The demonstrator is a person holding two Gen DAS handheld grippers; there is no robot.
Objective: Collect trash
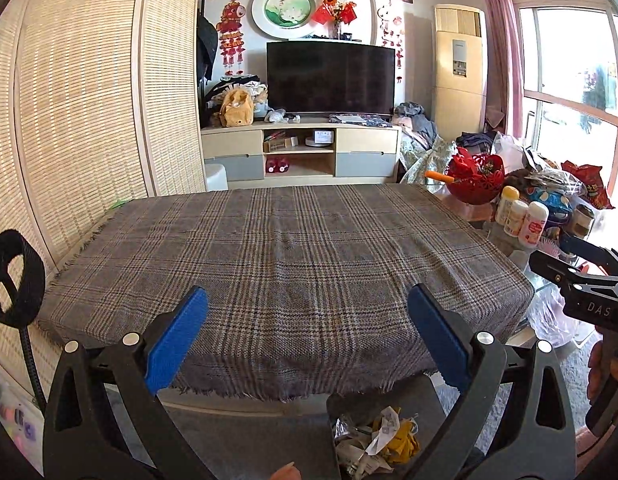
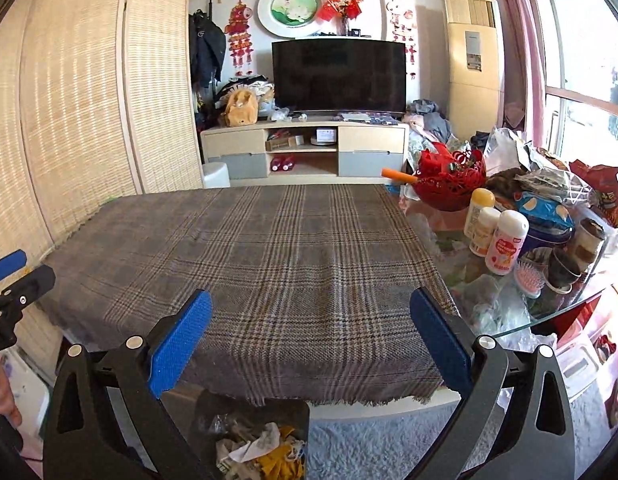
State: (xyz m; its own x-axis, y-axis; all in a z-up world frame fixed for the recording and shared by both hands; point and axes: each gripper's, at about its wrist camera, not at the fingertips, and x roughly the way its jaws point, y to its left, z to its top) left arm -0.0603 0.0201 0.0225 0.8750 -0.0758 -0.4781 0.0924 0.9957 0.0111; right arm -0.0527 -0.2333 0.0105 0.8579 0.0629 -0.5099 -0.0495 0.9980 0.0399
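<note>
left wrist view, going left to right: the woven screen [image 1: 81, 92] stands at the far left, then the plaid cloth [image 1: 289, 248] covers the table across the middle with no scrap showing on it, and the cluttered glass table [image 1: 521, 256] sits at the right. the left gripper [image 1: 307, 308] hangs over the near edge of the cloth, its blue pads spread wide and nothing between them. the right gripper [image 1: 549, 260] pokes in from the right edge, seen side-on.

the trash bin [image 1: 349, 404] stands on the floor just below the near table edge, under and slightly right of the left gripper's fingers, holding crumpled trash [image 1: 385, 436] in white and yellow.

right wrist view, same order: the left gripper [image 2: 13, 276] shows at the left edge, the trash bin [image 2: 213, 404] lies low and left of centre, and the right gripper [image 2: 309, 308] is also wide apart and empty, over the cloth's near right corner.

the bin lies between the two hands, below both. any scraps left look likelier among the bottles [image 2: 505, 240] and packets on the right, so the right hand seems the nearer one for a next pick; whether anything there counts as trash i cannot tell.
</note>
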